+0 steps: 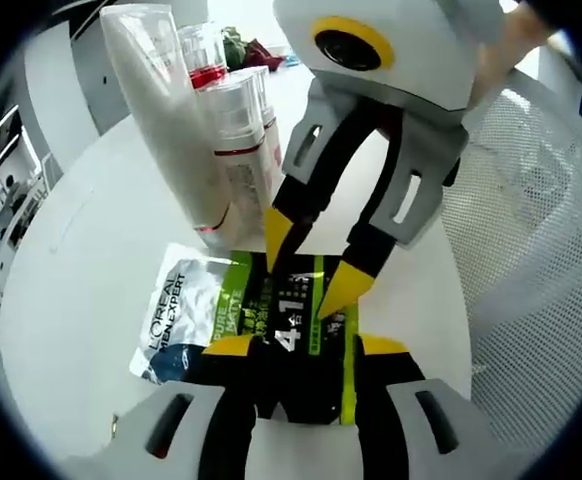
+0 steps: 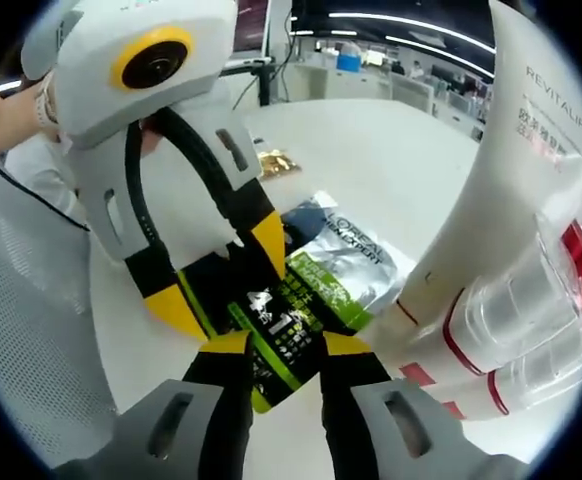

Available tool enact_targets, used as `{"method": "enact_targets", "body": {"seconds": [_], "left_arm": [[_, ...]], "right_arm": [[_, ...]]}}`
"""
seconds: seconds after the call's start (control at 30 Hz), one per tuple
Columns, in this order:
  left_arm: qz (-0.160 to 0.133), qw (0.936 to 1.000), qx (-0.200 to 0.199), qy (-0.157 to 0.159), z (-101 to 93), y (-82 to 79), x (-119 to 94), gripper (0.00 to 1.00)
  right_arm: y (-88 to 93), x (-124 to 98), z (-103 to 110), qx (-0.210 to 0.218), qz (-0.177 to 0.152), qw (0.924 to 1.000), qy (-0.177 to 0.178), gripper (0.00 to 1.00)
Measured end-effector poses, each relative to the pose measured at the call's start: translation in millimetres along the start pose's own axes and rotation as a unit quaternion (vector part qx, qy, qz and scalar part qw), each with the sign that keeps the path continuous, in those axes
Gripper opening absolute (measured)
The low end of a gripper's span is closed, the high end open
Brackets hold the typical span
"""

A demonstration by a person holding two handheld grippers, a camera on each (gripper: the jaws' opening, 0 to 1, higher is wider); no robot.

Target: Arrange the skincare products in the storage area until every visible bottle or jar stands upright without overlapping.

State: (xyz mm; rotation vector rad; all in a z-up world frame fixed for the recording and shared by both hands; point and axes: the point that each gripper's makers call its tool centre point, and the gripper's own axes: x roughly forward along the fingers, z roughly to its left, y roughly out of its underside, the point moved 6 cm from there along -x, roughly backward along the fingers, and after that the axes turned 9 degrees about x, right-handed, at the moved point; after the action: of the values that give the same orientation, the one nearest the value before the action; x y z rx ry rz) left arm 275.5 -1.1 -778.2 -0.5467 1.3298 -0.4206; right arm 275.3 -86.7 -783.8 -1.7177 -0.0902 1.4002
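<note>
1. Lying flat on the white worktop (image 1: 81,300), a black-and-green sachet (image 1: 296,330) partly covers a silver L'Oréal Men Expert sachet (image 1: 176,315).
2. In the left gripper view, the left claw (image 1: 296,350) has a yellow-tipped jaw on each side of the black-and-green sachet's near end; whether it is pinching the sachet or just spread beside it, I cannot tell.
3. The right claw (image 1: 311,270) comes into that view from above, its yellow tips pointing down onto the same sachet's far end, a narrow gap between them.
4. In the right gripper view, the right claw (image 2: 286,350) brackets the black-and-green sachet (image 2: 286,325) closely, the pack running between the jaws; a firm grip cannot be confirmed.
5. The left claw (image 2: 221,275) reaches in from the upper left, its tips at the sachet's other end.
6. The silver sachet (image 2: 356,255) lies under and beyond the green one.
7. A tall white Revitalift tube (image 1: 161,110) stands just beside the sachets, with clear-capped bottles (image 1: 241,130) banded in red right against it.
8. A white mesh surface (image 1: 531,250) sits beside the worktop.
9. A small gold wrapper (image 2: 276,163) lies farther off on the worktop.
</note>
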Motion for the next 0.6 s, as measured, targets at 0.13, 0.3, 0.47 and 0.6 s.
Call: {"method": "enact_targets", "body": {"seconds": [0.13, 0.3, 0.47, 0.6], "left_arm": [[-0.004, 0.9999, -0.012, -0.011, 4.2, 1.3, 1.0, 0.38], [-0.012, 0.9994, -0.029, -0.016, 3.4, 0.8, 1.7, 0.38], [-0.015, 0.9992, -0.032, -0.016, 5.7, 2.8, 0.6, 0.37], [-0.019, 0.9989, -0.038, -0.018, 8.4, 2.8, 1.2, 0.37]], "right_arm": [[-4.3, 1.2, -2.8, -0.019, -0.001, 0.9997, 0.012, 0.28], [-7.2, -1.4, 2.8, -0.043, 0.004, 0.9990, 0.015, 0.29], [-14.1, -11.1, 12.5, -0.044, -0.006, 0.9990, 0.003, 0.30], [-19.5, -17.9, 13.6, -0.043, -0.011, 0.9990, 0.001, 0.30]]}}
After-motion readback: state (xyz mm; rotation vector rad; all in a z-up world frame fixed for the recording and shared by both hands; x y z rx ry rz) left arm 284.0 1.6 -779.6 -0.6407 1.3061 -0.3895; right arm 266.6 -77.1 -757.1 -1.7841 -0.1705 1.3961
